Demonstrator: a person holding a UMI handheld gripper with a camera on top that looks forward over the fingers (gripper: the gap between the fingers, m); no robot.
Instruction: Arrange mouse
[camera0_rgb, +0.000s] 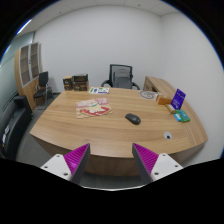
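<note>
A dark grey mouse (132, 118) lies on the wooden table (70, 122), right of its middle and well beyond my fingers. My gripper (112, 158) is open and empty, held back from the table's near edge, with its purple pads (78, 156) spread wide apart. Nothing stands between the fingers.
A mat with red items (92, 108) lies left of the mouse. Papers (100, 90) lie at the far side. A purple box (178, 98), a teal object (182, 117) and a round item (149, 95) sit at the right. An office chair (121, 75) stands behind the table, shelves (30, 65) at the left.
</note>
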